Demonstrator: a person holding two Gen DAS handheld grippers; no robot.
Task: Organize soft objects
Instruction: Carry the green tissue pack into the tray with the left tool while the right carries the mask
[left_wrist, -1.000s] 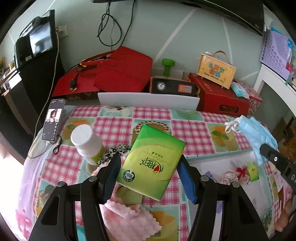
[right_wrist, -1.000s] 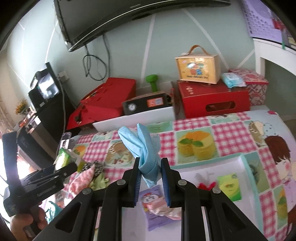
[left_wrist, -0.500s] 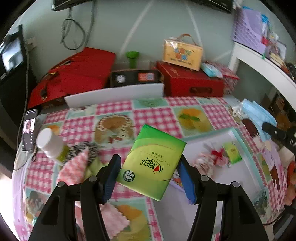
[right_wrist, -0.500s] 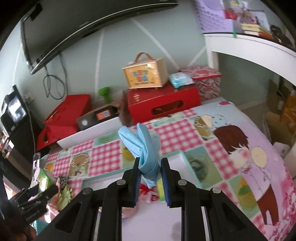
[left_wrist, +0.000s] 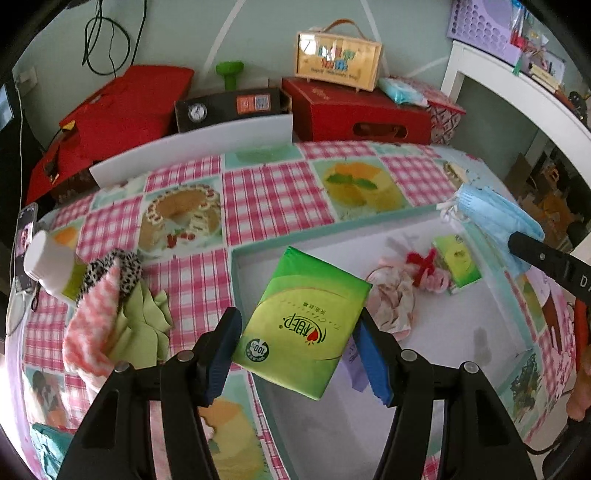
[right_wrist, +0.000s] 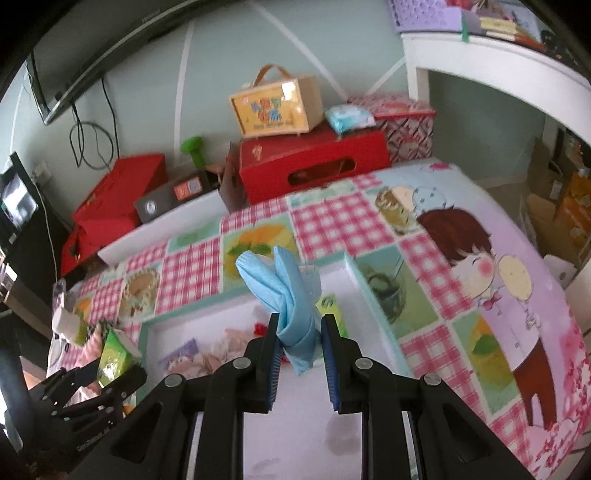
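tissue pack (left_wrist: 304, 325): glossy green plastic wrap, catching glare
face mask (right_wrist: 291, 295): matt blue non-woven cloth, pleating
tray (left_wrist: 443, 332): smooth white floor, looking matt
tablecloth (left_wrist: 266, 195): smooth printed covering, shining faintly
towel (left_wrist: 94, 314): nubby pink cloth

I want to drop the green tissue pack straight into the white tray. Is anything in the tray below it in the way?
Nothing visible blocks it. The green tissue pack, held in the left gripper, hangs over a bare part of the white tray. The pink cloth and the small green packet lie farther right in the tray.

Home living room — wall television (right_wrist: 92, 62), patterned tablecloth (left_wrist: 273, 192)
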